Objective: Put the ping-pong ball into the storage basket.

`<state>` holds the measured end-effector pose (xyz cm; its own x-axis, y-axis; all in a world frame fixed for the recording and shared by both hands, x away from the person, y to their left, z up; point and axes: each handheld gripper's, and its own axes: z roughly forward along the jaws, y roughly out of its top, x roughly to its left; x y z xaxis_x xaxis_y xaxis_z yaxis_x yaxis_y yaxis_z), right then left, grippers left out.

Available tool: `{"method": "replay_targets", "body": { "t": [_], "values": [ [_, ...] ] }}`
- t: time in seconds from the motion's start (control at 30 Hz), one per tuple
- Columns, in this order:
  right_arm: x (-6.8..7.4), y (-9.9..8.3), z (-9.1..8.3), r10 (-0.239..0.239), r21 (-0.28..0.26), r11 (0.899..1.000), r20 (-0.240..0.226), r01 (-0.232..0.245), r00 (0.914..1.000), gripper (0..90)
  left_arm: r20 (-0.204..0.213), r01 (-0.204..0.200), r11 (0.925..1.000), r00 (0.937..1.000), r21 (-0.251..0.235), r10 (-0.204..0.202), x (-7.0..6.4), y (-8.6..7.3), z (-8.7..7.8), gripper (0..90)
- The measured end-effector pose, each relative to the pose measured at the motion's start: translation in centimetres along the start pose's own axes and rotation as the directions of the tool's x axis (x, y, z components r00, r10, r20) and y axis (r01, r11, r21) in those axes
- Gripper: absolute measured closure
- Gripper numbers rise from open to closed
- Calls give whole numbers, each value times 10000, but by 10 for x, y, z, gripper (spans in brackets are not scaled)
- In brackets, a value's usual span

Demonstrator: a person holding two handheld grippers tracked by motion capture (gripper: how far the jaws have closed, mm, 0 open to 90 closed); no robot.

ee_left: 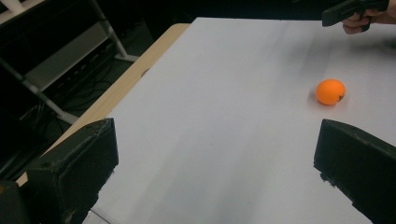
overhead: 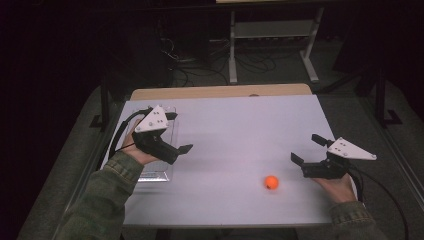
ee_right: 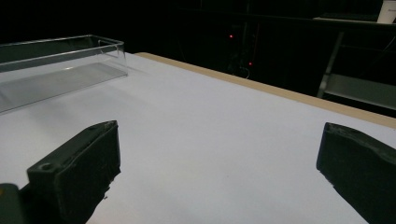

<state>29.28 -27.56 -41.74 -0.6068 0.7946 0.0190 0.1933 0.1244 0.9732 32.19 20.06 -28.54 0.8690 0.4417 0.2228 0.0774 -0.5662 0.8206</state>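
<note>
A small orange ball (overhead: 271,182) lies on the white table (overhead: 240,130), toward the front right. In the left gripper view the ball (ee_left: 330,91) has a dark mark on its side. My right gripper (overhead: 308,149) hovers just right of the ball, open, jaws pointing left and holding nothing. My left gripper (overhead: 178,132) is open over a clear plastic tray (overhead: 156,174) at the table's left side, with nothing between its jaws. The left gripper view looks across the table between its wide-apart jaws (ee_left: 217,177) to the ball. The right gripper (ee_right: 217,177) faces the clear tray (ee_right: 60,70).
The table's wooden far edge (overhead: 220,92) shows beyond the white surface. Behind it stand a metal shelf frame (overhead: 272,30) and loose cables (overhead: 180,60) on a dark floor. The other hand and its gripper (ee_left: 350,11) show far off in the left gripper view.
</note>
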Motion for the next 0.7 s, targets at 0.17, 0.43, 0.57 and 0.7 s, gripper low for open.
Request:
{"method": "replay_targets", "body": {
  "t": [0.17,0.43,0.57,0.7],
  "values": [
    [0,0,0,-19,28,10000,-12,19,10000,0,147,-148,9998,9998,153,146,-1,4,6,0],
    [1,0,0,-62,34,10000,4,62,10000,0,380,-289,9992,9989,267,278,-5,11,14,0],
    [1,0,1,-60,59,10000,5,60,10000,0,479,-398,9987,9981,332,382,-6,14,18,0],
    [0,-1,1,-59,93,9999,38,58,10000,0,626,-457,9982,9971,382,433,-8,16,22,0]
  ]
}}
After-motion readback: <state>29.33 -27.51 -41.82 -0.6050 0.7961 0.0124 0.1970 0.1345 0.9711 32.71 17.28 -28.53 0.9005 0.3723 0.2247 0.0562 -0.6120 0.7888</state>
